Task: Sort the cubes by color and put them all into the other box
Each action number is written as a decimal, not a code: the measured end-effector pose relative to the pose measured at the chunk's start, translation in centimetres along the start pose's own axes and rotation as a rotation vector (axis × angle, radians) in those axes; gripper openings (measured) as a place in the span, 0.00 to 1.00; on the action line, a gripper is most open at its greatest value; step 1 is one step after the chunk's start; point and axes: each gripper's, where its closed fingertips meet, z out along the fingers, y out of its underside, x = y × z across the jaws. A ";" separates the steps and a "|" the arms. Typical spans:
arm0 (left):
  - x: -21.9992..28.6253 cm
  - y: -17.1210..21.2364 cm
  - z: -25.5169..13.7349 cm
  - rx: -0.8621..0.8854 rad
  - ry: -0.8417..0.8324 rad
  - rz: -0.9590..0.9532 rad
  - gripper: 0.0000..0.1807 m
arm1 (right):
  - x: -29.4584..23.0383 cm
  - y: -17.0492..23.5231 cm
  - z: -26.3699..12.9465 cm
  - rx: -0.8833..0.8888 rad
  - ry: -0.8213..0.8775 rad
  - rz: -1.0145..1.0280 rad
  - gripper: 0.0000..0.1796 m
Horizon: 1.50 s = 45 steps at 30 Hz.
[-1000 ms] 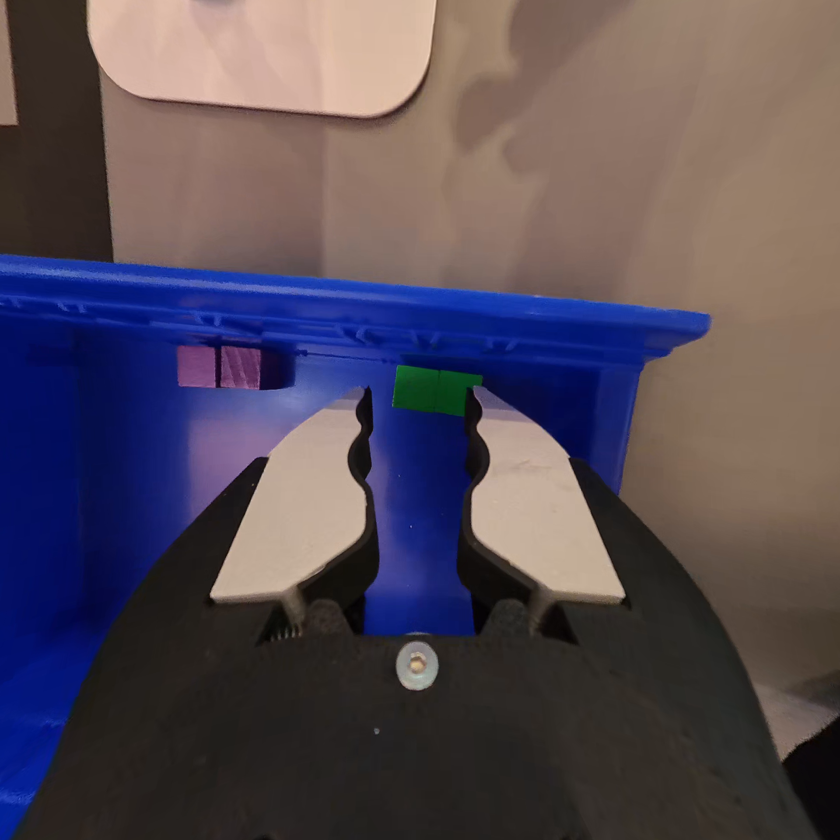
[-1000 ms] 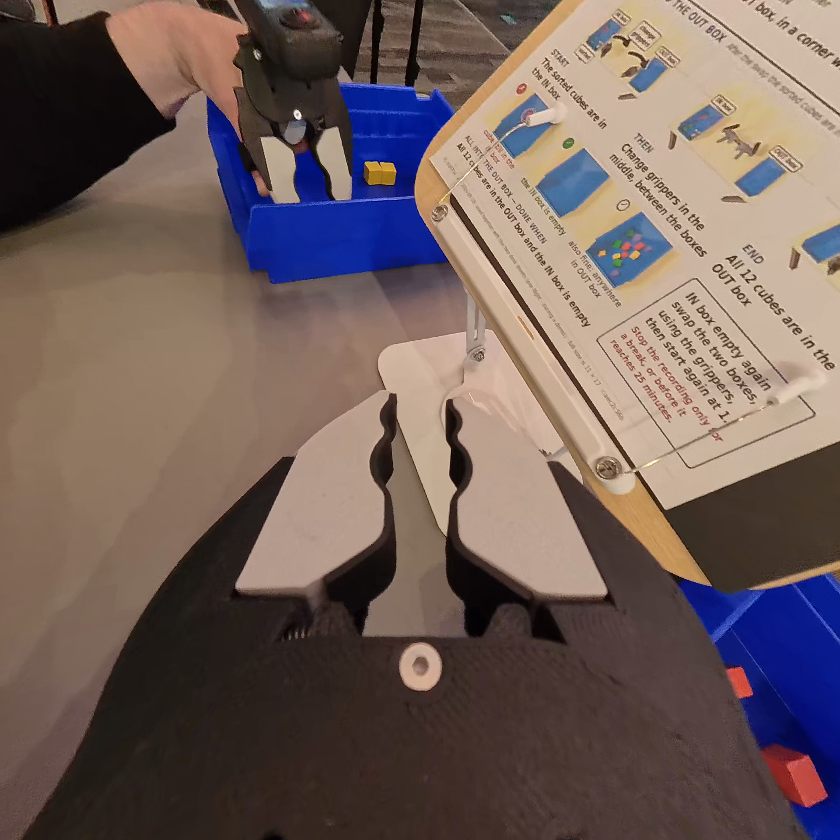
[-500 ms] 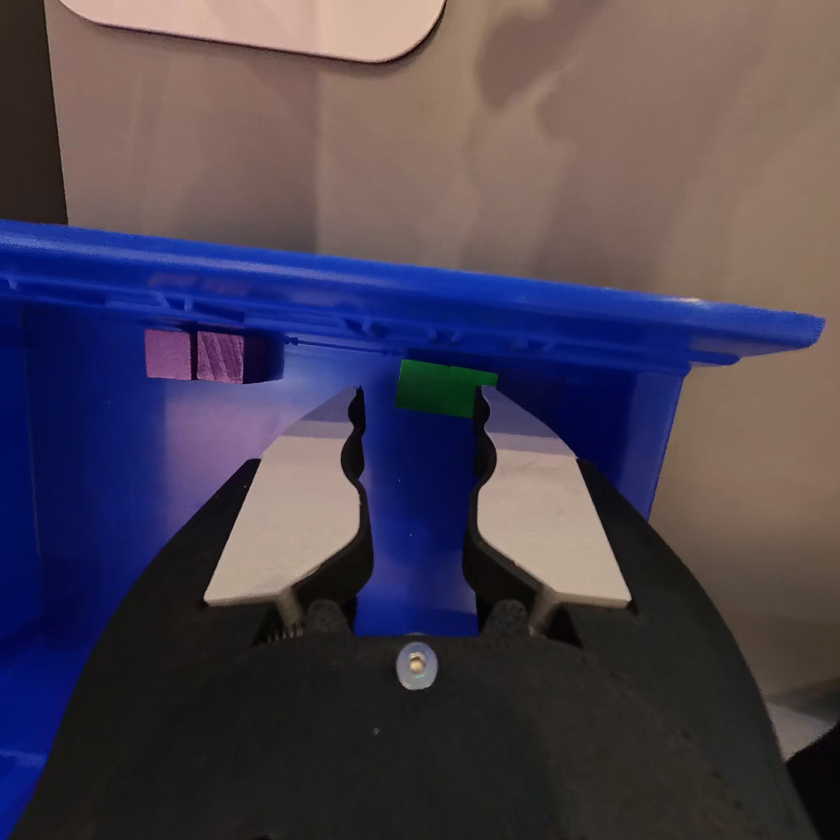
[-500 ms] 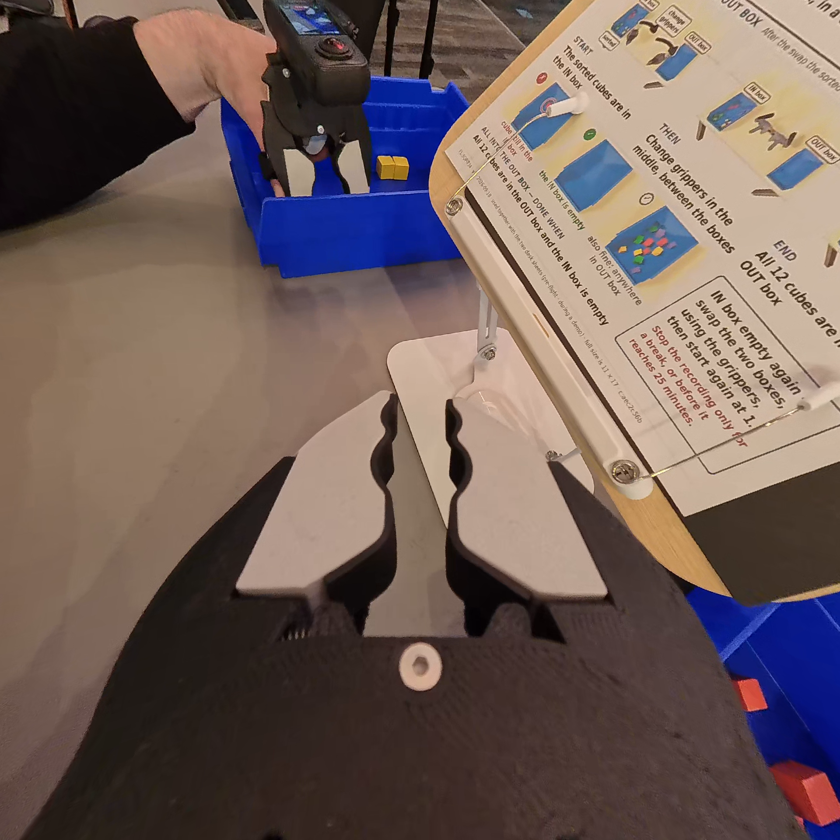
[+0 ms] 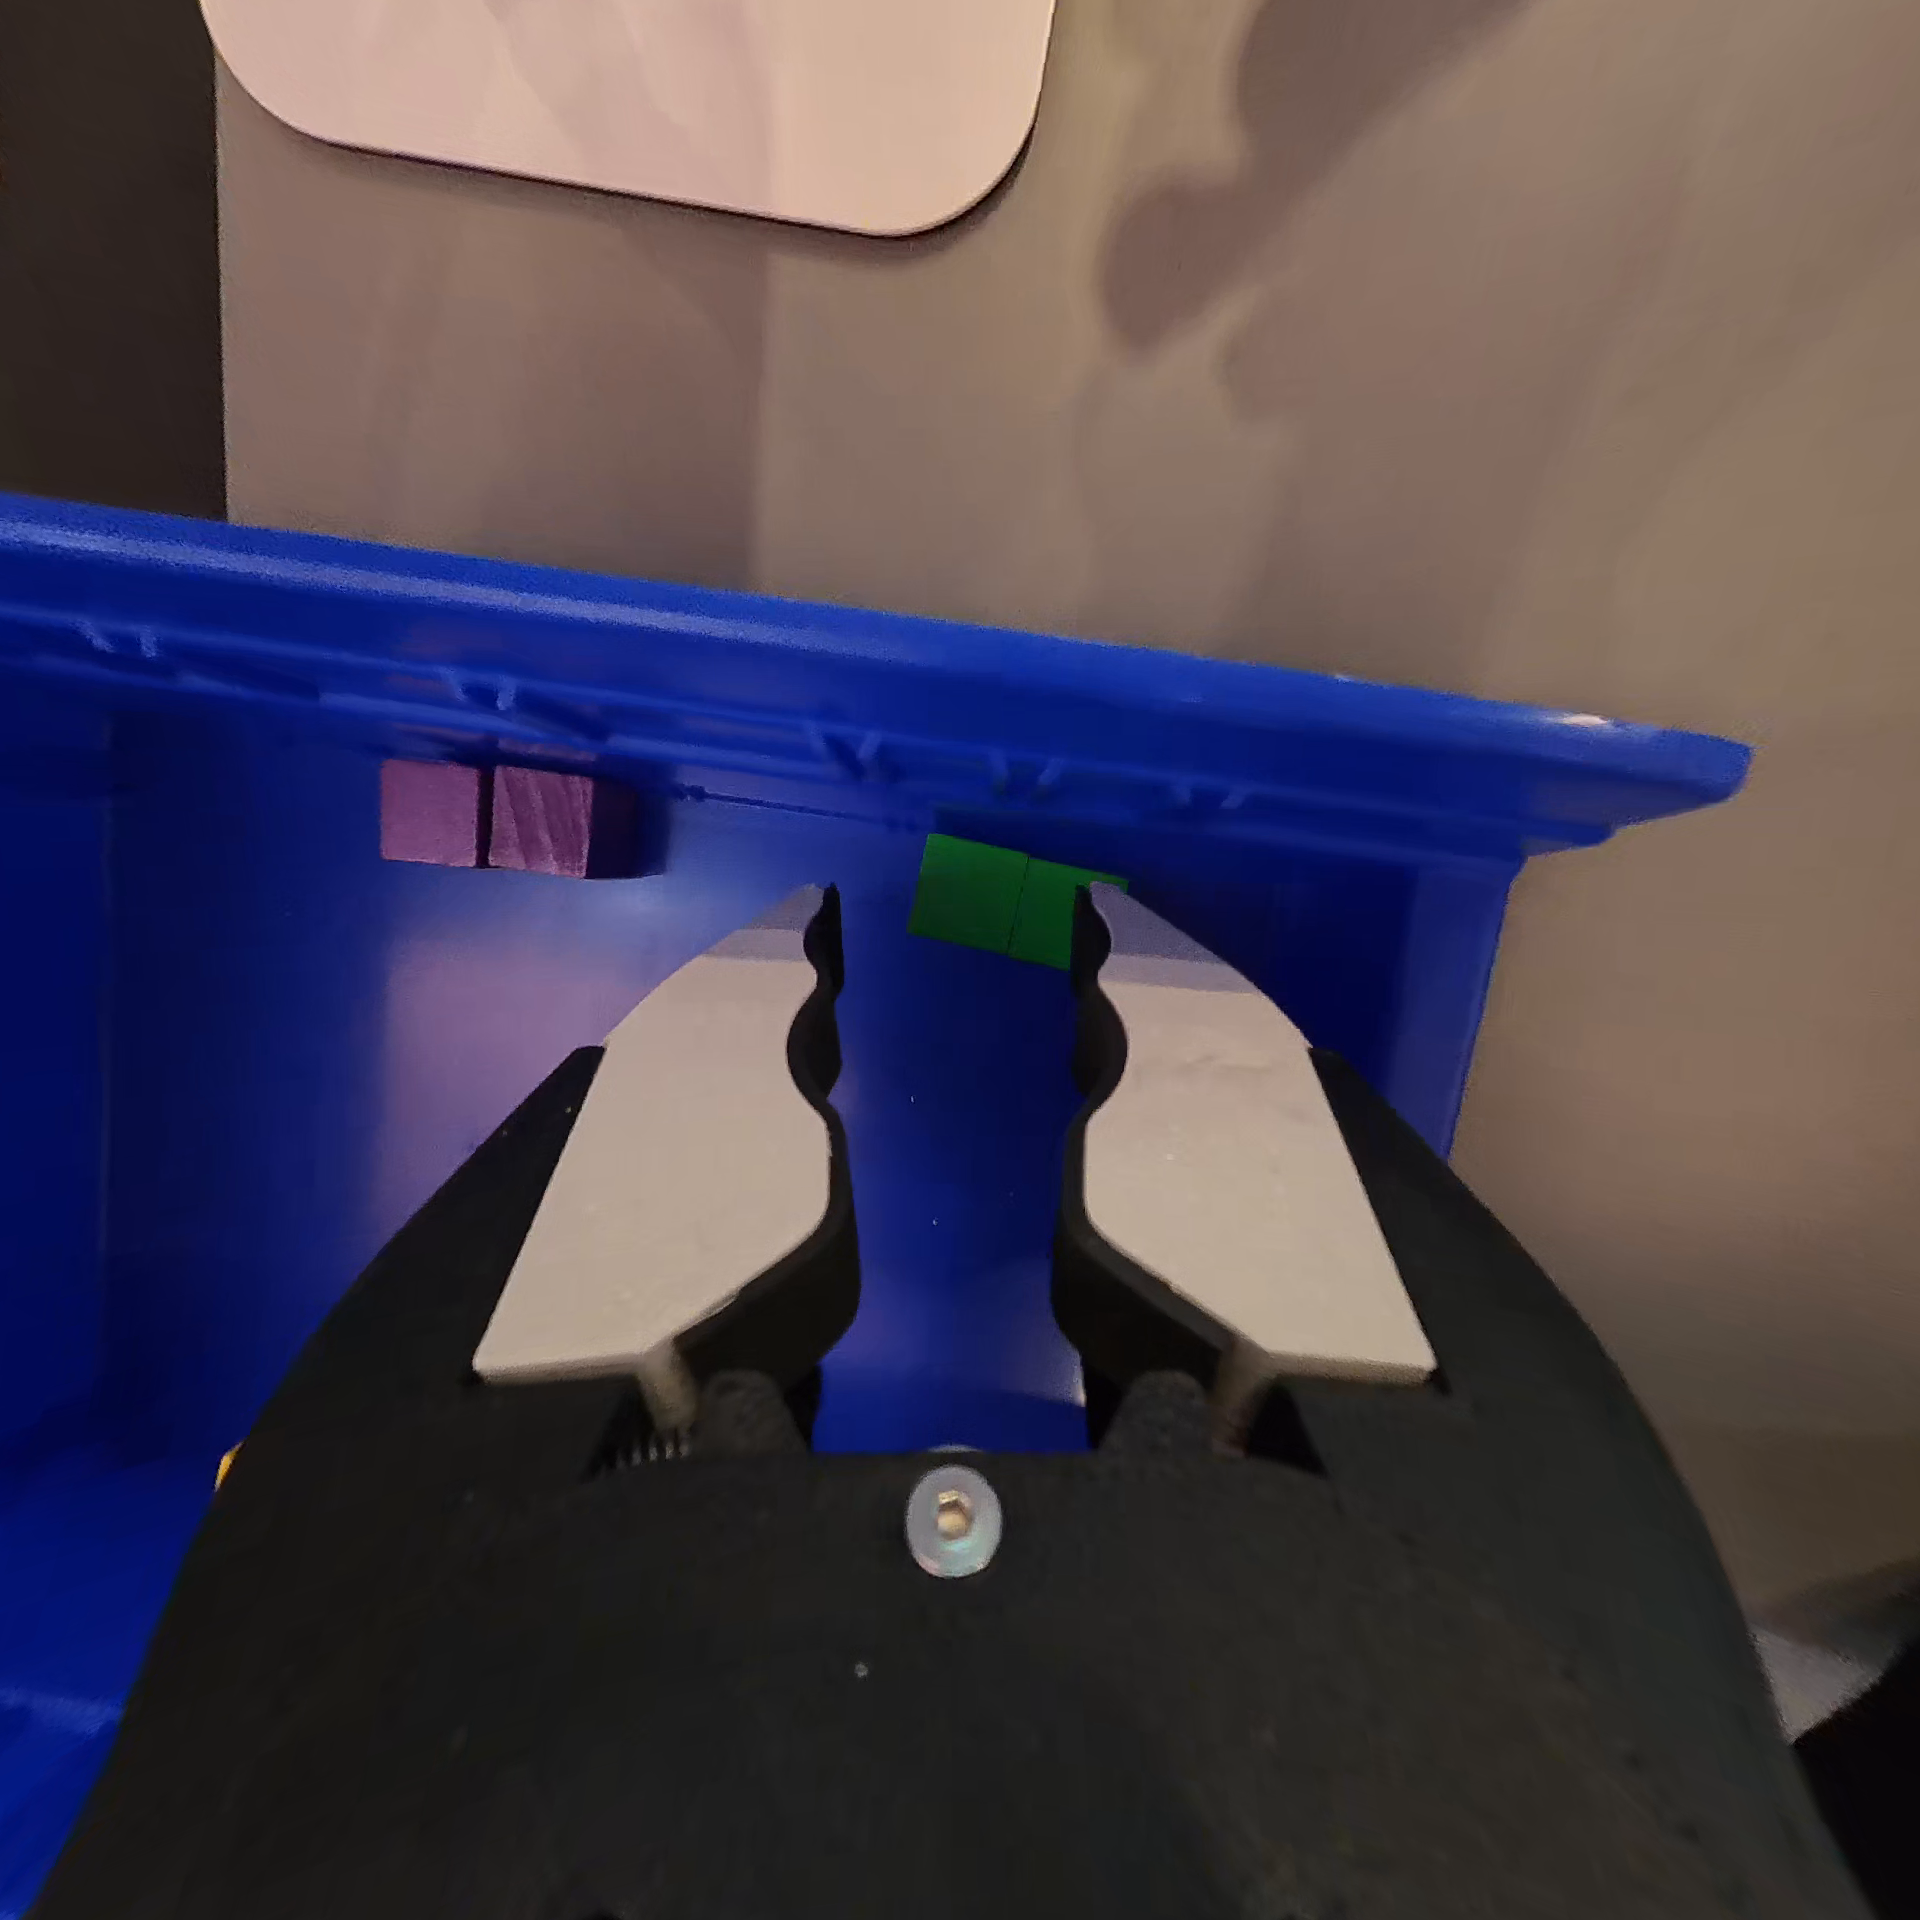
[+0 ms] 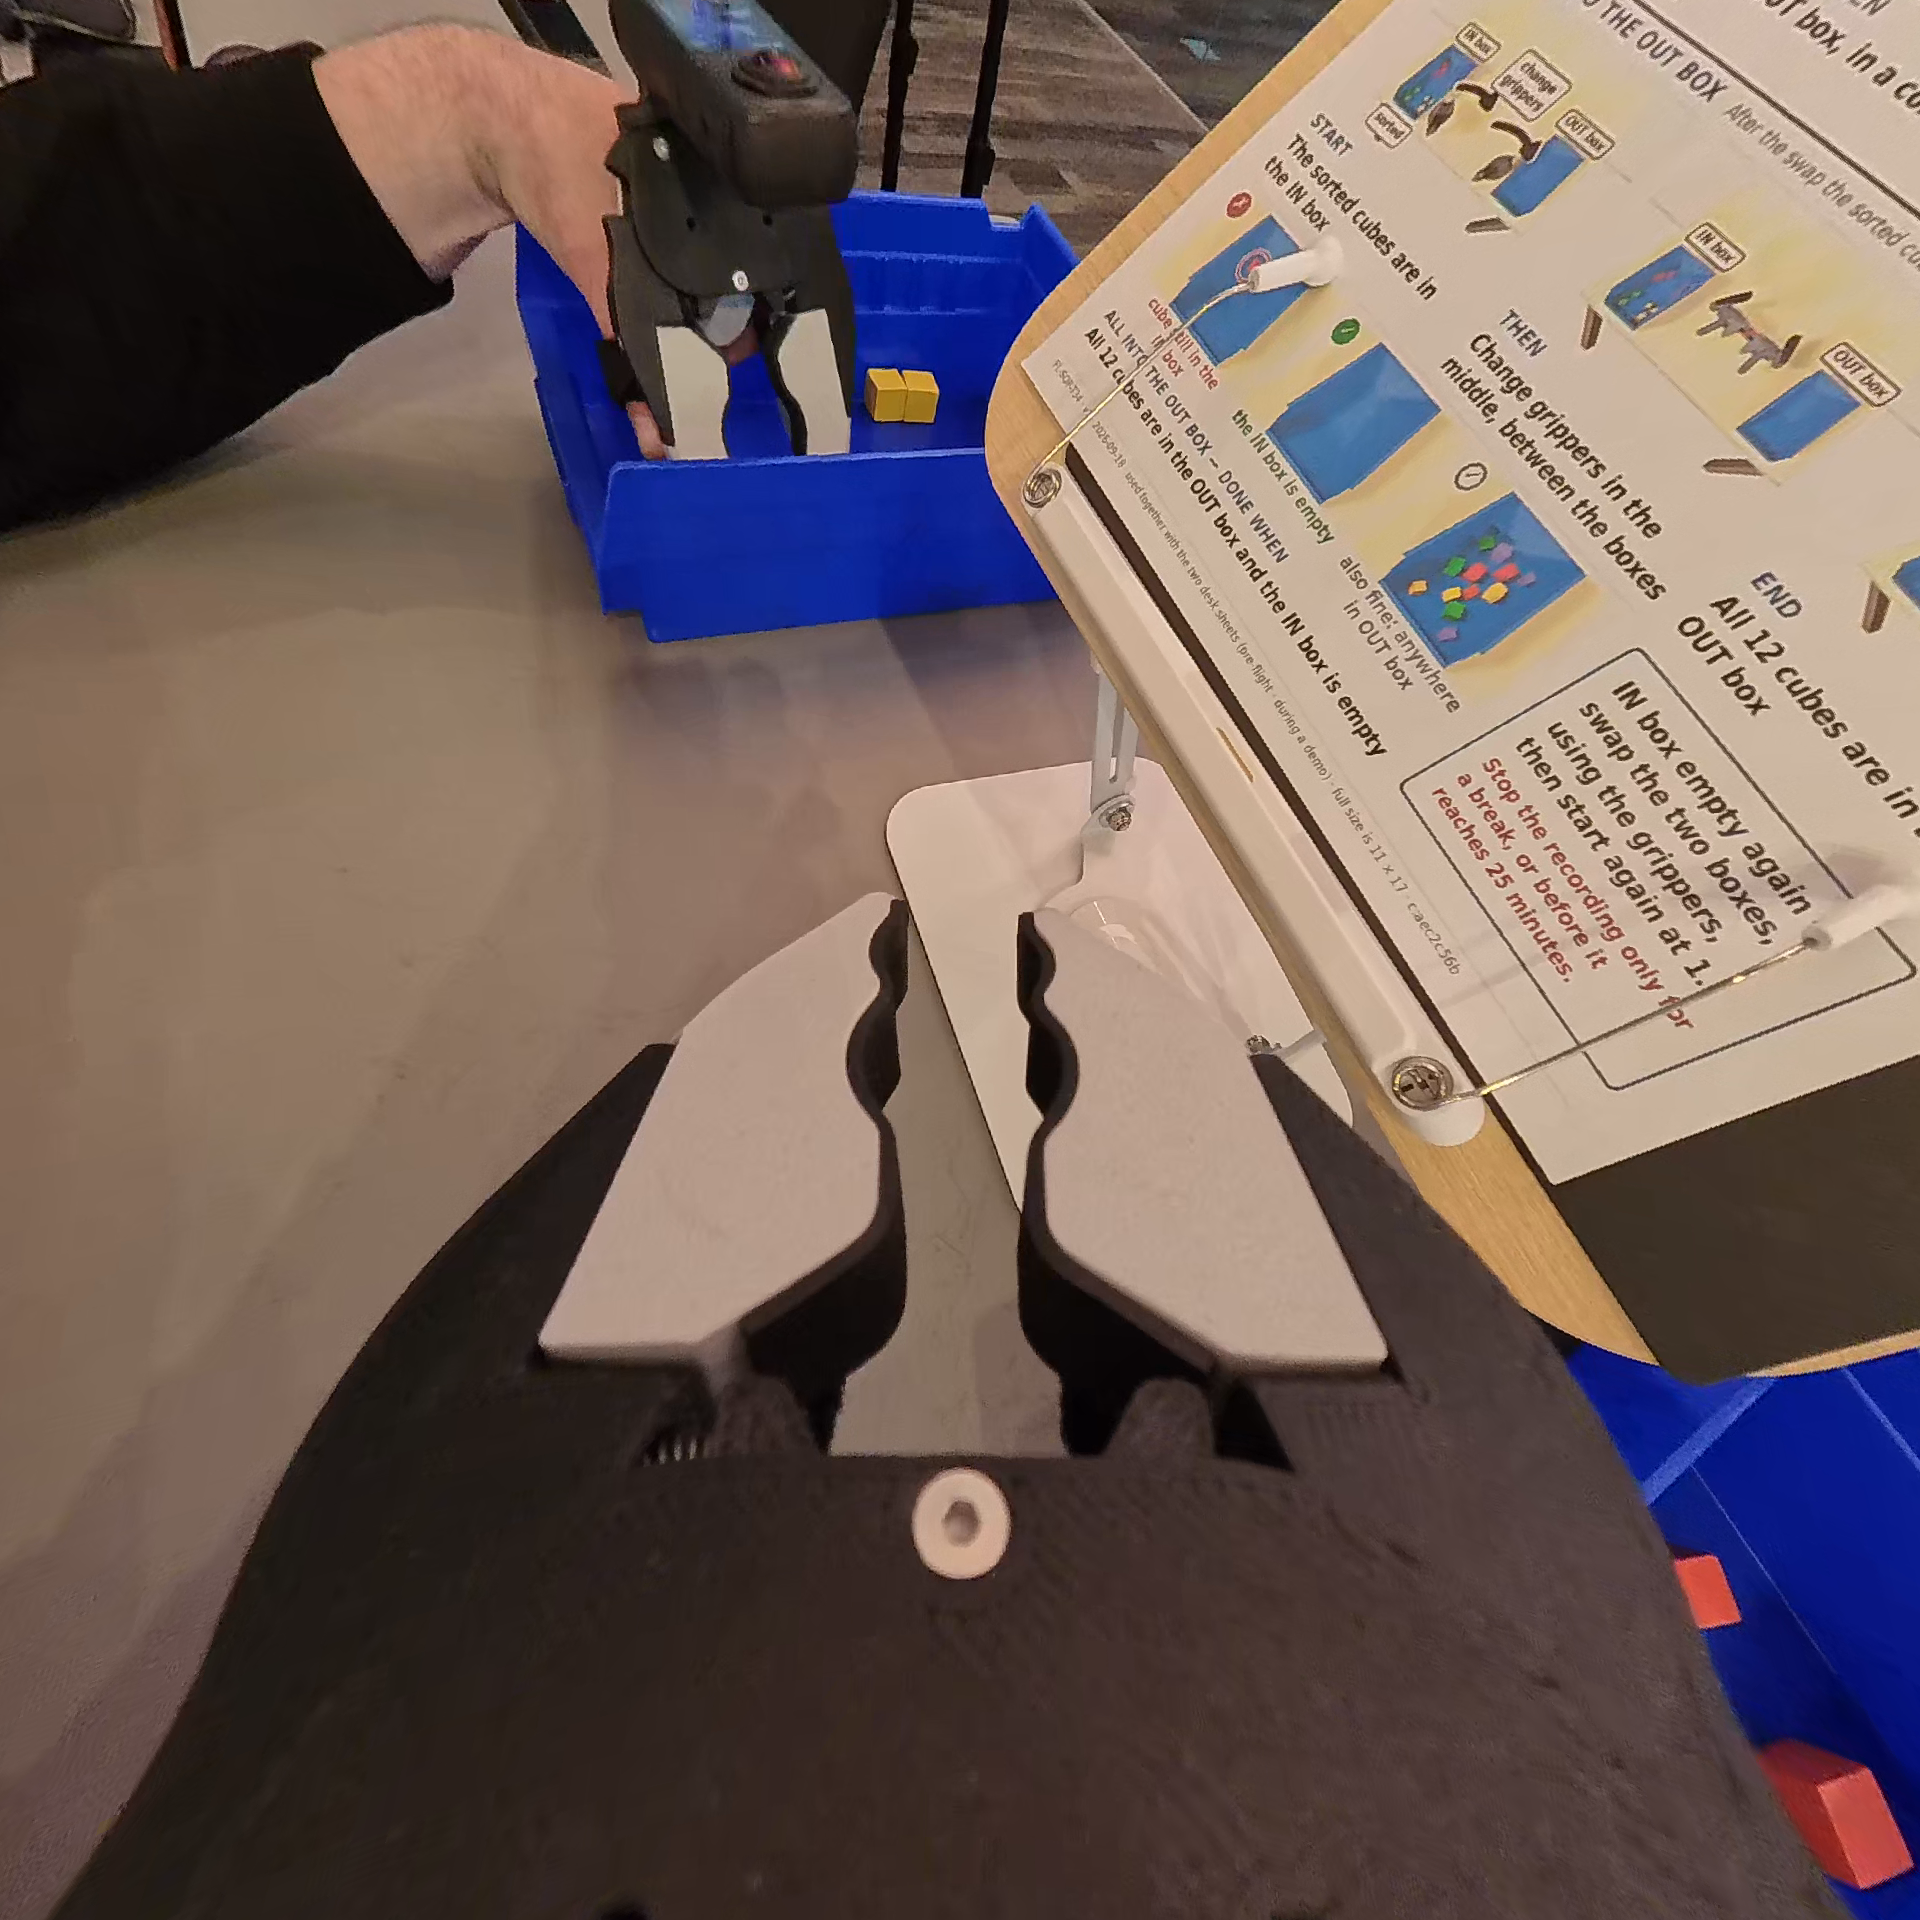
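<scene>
The left gripper [image 5: 951,904] is held parted and empty inside the far blue box [image 5: 831,665], green cubes [image 5: 987,906] and purple cubes [image 5: 509,821] lying against its wall. The right gripper [image 6: 961,925], slightly parted and empty, is flanked by an instruction board [image 6: 1558,623]; red cubes [image 6: 1834,1823] lie in the near box [image 6: 1787,1475].

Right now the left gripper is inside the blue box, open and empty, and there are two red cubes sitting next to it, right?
Not quite. The cubes beside the left gripper in the blue box are yellow, as the right wrist view shows. The rest is right.
</scene>
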 end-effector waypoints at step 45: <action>0.8 3.8 0.6 -0.144 0.056 -0.011 0.16 | -1.1 -0.2 0.3 -0.001 -0.029 -0.036 0.11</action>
